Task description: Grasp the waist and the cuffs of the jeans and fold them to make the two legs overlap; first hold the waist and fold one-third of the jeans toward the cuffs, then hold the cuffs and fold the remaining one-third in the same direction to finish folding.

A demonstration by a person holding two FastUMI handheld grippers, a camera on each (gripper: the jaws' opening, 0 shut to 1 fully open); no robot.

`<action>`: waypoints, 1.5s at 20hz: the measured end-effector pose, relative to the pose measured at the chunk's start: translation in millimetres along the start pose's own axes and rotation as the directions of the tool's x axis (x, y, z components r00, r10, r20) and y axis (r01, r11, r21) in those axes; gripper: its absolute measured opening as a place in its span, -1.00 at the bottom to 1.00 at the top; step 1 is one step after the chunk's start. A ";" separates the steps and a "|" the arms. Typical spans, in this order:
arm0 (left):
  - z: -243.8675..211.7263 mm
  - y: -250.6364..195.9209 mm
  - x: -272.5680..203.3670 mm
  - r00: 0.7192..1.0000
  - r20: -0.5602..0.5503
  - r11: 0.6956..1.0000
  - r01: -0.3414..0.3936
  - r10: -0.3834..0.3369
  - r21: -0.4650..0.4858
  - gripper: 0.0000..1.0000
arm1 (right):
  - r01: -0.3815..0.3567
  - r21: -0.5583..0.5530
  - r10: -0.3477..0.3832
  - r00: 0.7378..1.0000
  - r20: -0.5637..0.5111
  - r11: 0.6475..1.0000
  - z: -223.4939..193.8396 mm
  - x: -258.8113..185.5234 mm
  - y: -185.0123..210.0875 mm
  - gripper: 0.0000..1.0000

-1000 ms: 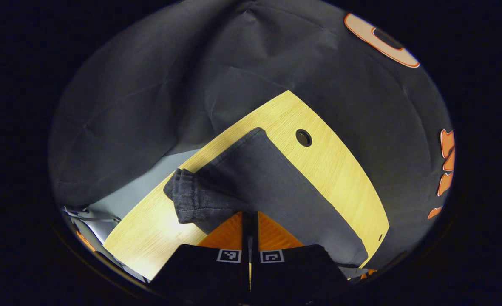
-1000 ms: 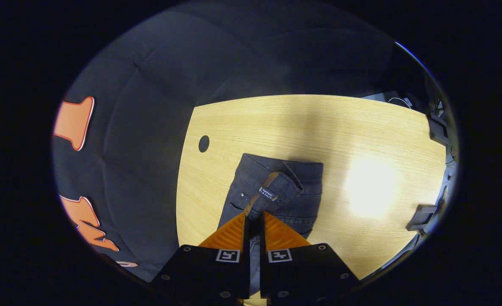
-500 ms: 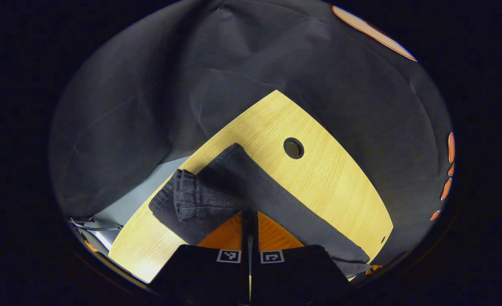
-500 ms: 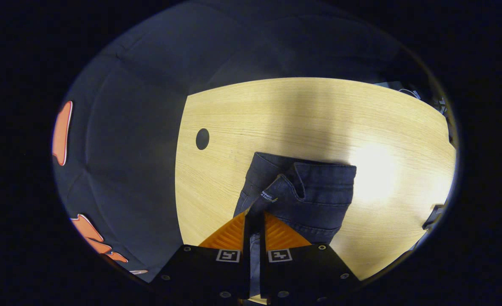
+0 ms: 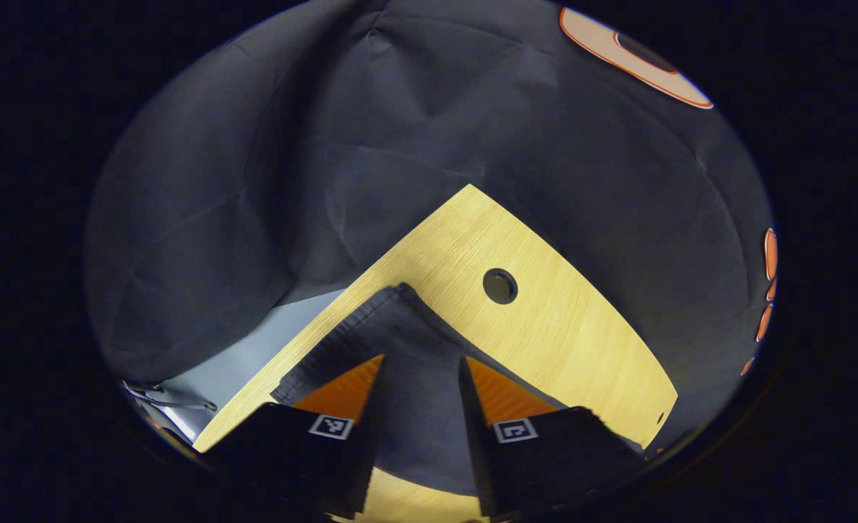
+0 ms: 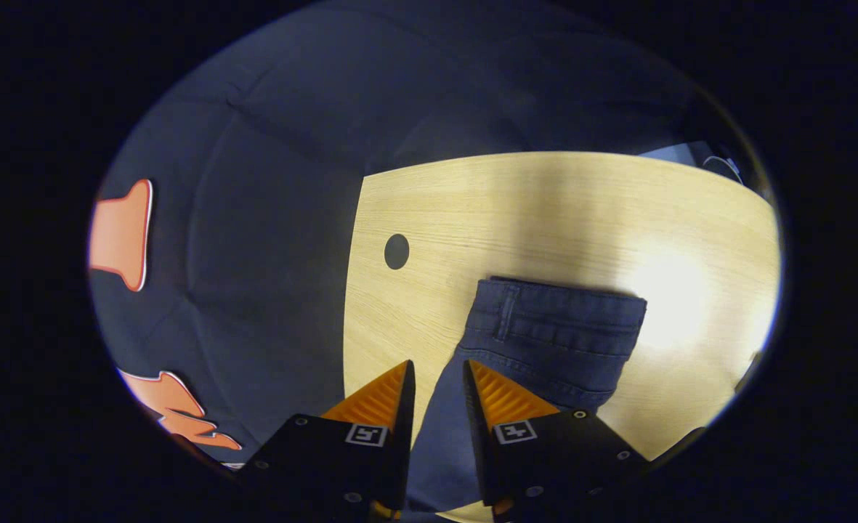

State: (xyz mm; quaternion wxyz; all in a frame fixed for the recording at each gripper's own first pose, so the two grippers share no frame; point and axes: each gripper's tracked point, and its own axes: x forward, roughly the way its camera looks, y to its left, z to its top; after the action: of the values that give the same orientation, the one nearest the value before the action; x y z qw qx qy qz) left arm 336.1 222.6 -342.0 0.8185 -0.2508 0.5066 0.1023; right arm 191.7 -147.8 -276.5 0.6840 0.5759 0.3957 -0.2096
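Jeans (image 6: 545,341) lie flat on the table (image 6: 545,211), dark denim, legs overlapped; in the right gripper view the waist end shows with its band and a belt loop, while in the left gripper view the cuffs sit near the table's corner. Left gripper (image 5: 421,363) is spread wide, holding nothing. Right gripper (image 6: 437,367) is parted narrowly, empty. Nearby is a small round hole (image 6: 397,251).

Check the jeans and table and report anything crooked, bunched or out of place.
Nothing stands out. The jeans lie flat on the wooden table, the waist end square and unrumpled, the cuff end smooth too. Both the left gripper and the right gripper are open over the denim.
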 end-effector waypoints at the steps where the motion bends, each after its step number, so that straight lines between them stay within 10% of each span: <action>1: 6.9 -1.9 -7.6 0.999 0.034 1.000 0.010 -0.011 0.019 0.27 | 0.008 -0.028 -0.007 1.000 0.011 1.000 -0.5 -2.8 -2.5 -0.14; 2: 10.6 -9.4 -14.9 0.997 0.062 0.998 0.039 -0.042 0.045 0.15 | 0.012 -0.052 -0.011 1.000 0.018 0.999 -1.9 -6.6 -4.4 -0.14; 4: 19.3 -11.9 -34.0 0.993 0.117 0.993 0.017 -0.030 0.115 1.00 | 0.041 -0.112 -0.037 0.999 0.040 0.993 -4.8 -14.7 -15.1 0.46; 8: 29.1 -29.8 -50.9 0.963 0.254 0.962 0.015 -0.087 0.272 0.98 | 0.151 -0.240 -0.129 0.986 0.107 0.959 -5.0 -26.7 -50.7 0.88; 14: 55.6 -59.6 -135.6 0.848 0.456 0.911 0.073 -0.270 0.405 0.96 | 0.261 -0.298 -0.242 0.965 0.100 0.918 -22.5 -25.4 -103.8 0.96; 23: 51.2 -88.0 -294.8 0.614 0.689 0.850 -0.057 -0.384 0.524 0.96 | 0.257 -0.330 -0.245 0.966 0.080 0.908 -41.7 -2.7 -117.7 0.96; 30: -26.8 -126.5 -332.2 0.524 0.701 0.786 -0.092 -0.485 0.612 0.94 | 0.285 -0.347 -0.281 0.958 0.064 0.893 -53.4 21.0 -129.3 0.97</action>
State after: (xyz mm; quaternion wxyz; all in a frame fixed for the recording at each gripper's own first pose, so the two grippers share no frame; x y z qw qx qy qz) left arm 213.9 129.6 -20.3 0.9978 0.0318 0.0284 -0.0503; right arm 92.4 -125.5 -374.7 0.7408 0.3789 0.5021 -0.2359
